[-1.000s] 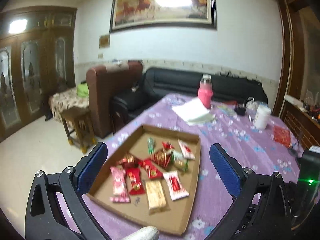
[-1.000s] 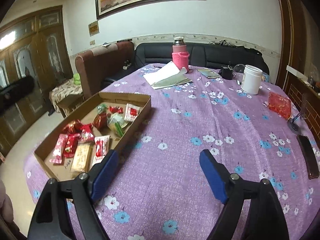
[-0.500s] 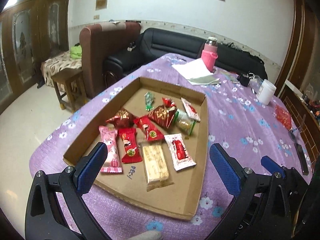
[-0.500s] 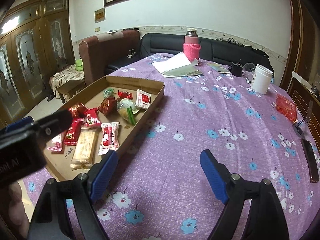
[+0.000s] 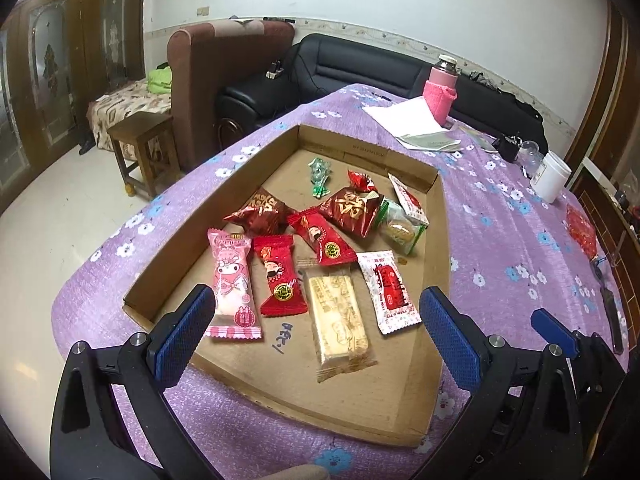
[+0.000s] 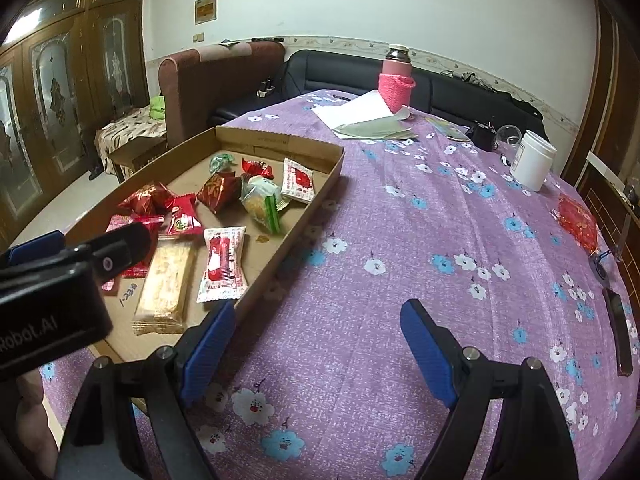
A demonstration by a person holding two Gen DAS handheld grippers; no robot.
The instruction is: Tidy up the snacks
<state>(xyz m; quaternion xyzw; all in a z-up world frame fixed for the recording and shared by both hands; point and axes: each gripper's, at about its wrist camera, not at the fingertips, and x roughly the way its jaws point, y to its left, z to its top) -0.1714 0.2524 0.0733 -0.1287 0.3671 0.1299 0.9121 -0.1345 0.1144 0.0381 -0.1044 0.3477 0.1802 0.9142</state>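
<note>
A shallow cardboard tray [image 5: 439,240] on the purple flowered tablecloth [image 6: 400,240] holds several wrapped snacks. Nearest lie a pink packet [image 5: 232,280], a red packet [image 5: 280,276], a beige bar [image 5: 340,320] and a white-and-red packet [image 5: 388,292]. Behind them are dark red pouches [image 5: 352,208] and a green candy [image 5: 320,172]. My left gripper [image 5: 316,304] hangs open over the tray's near end, tilted down, with nothing gripped. My right gripper [image 6: 318,320] stands open above bare cloth, just right of the tray [image 6: 320,196]. The left gripper's black body [image 6: 52,292] hides some snacks there.
At the table's far end stand a pink-sleeved bottle [image 6: 396,80], loose papers [image 6: 360,116] and a white jar [image 6: 534,164]. A red bag [image 6: 578,220] and a dark flat device [image 6: 618,328] lie at the right edge. A brown armchair [image 5: 224,80], a black sofa and a wooden stool [image 5: 144,148] stand beyond.
My left gripper has sunk and tipped down toward the tray, which now fills its view. My right gripper has drifted toward the tray, and the left gripper's body has come into its view.
</note>
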